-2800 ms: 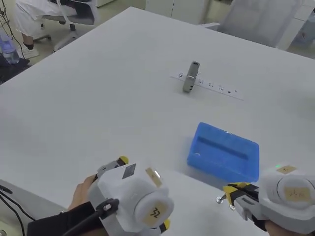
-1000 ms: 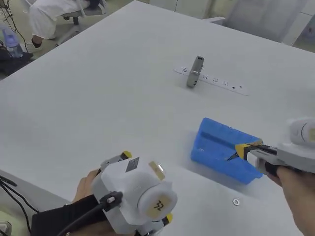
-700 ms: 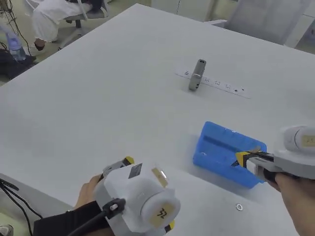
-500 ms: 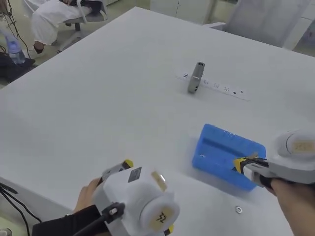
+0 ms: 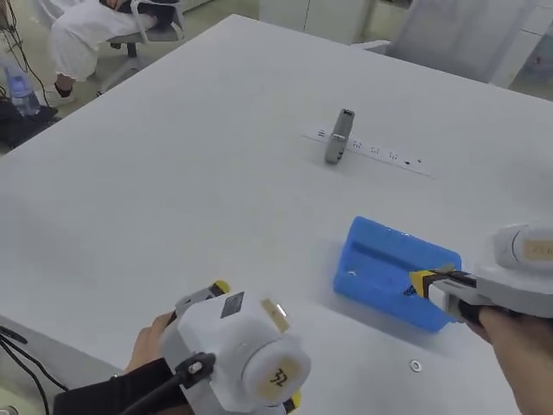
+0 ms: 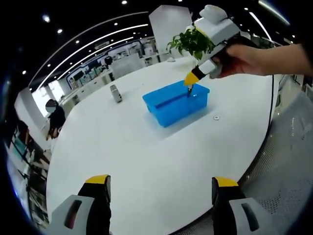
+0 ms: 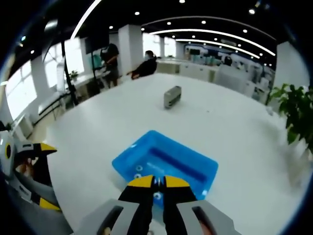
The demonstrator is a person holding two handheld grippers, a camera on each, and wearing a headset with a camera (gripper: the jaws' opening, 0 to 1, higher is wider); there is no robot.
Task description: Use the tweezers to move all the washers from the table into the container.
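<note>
Head view: right gripper (image 5: 423, 284) over the blue container (image 5: 380, 264), one washer (image 5: 416, 366) left out.
The white counter (image 5: 173, 173) carried the container. The right jaws were closed on the tweezers (image 6: 189, 91), up from the counter where they were 2.8 s before. The left gripper (image 6: 161, 188) jaws stood apart, empty. The washer lay on the counter near the container. Risk: the flat washer slipping from the tweezers' tips.
</note>
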